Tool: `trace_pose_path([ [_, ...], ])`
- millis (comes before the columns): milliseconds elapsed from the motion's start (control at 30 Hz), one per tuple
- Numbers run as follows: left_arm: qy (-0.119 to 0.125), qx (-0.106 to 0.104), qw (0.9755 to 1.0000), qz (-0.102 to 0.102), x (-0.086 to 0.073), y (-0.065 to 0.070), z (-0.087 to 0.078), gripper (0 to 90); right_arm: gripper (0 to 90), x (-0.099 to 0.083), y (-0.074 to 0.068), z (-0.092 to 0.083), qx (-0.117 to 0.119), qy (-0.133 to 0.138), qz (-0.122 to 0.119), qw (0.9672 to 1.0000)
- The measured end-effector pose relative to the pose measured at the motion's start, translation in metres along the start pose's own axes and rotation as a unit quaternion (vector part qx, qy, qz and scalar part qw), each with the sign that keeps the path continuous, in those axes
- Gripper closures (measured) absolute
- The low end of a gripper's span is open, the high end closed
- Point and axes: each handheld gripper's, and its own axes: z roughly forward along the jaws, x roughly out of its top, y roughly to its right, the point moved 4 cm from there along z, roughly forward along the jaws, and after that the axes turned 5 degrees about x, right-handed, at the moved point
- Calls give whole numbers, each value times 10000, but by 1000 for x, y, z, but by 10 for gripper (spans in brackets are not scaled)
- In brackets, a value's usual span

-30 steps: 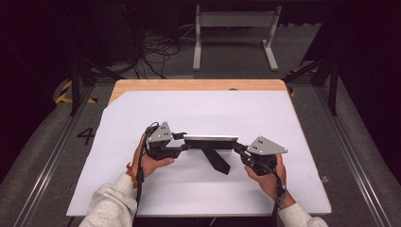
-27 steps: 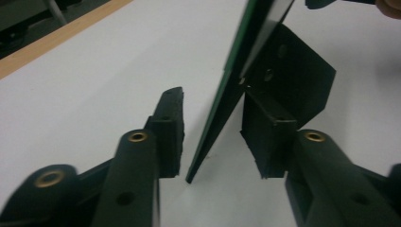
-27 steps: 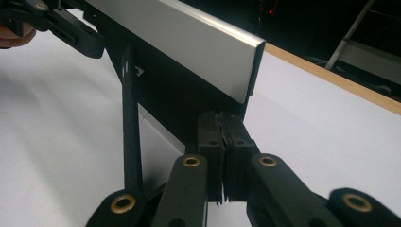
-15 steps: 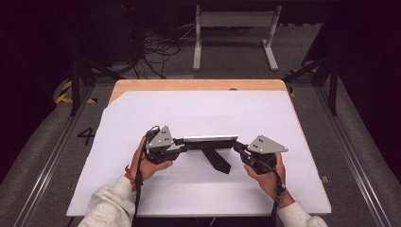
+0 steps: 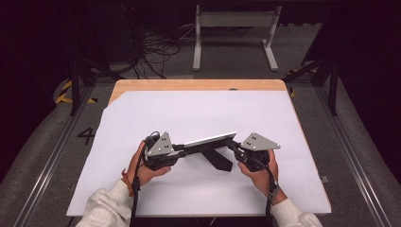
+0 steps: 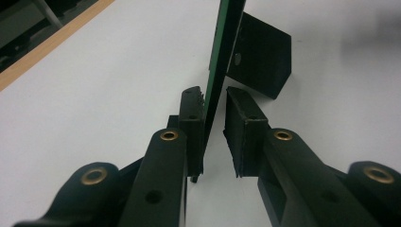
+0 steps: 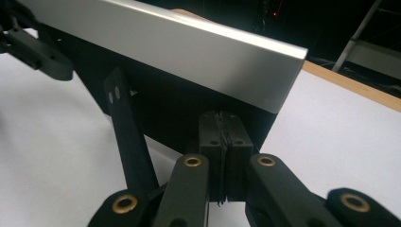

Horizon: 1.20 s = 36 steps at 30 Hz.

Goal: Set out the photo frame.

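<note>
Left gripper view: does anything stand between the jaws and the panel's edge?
Nothing visible does. The left gripper has jaws that have just been closing and now straddle the green-edged panel. One pad lies against it, the other is a bare gap away. The black stand sits beyond the pads.

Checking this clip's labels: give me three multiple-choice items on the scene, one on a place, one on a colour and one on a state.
1. The thin flat panel with a silver face and black back is held above:
A. the white sheet
B. a blue cloth
C. a metal tray

2. The panel's flat prop leg is:
A. red
B. black
C. white

3. The right gripper's jaws are:
A. wide open
B. shut on the panel's edge
C. shut on a spoon

Answers:
1. A: the high view shows the white sheet spread under the panel.
2. B: the leg shows black against the sheet.
3. B: in the right gripper view the pads press together at the panel's lower edge.
</note>
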Motion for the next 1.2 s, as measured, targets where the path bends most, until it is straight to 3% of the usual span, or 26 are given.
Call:
trace_pose_path([
  [433, 50, -59, 9998, 157, 4, 13, -2, 778, 890, 7, -7, 7, 232, 64, 99, 9997],
  [933, 203, -206, 9995, 114, 12, 30, -6, 764, 888, 14, -10, 17, 279, 54, 30, 9996],
  [1200, 184, -117, 9997, 121, 16, 35, -2, 732, 892, 16, -8, 25, 235, 86, 39, 9997],
])
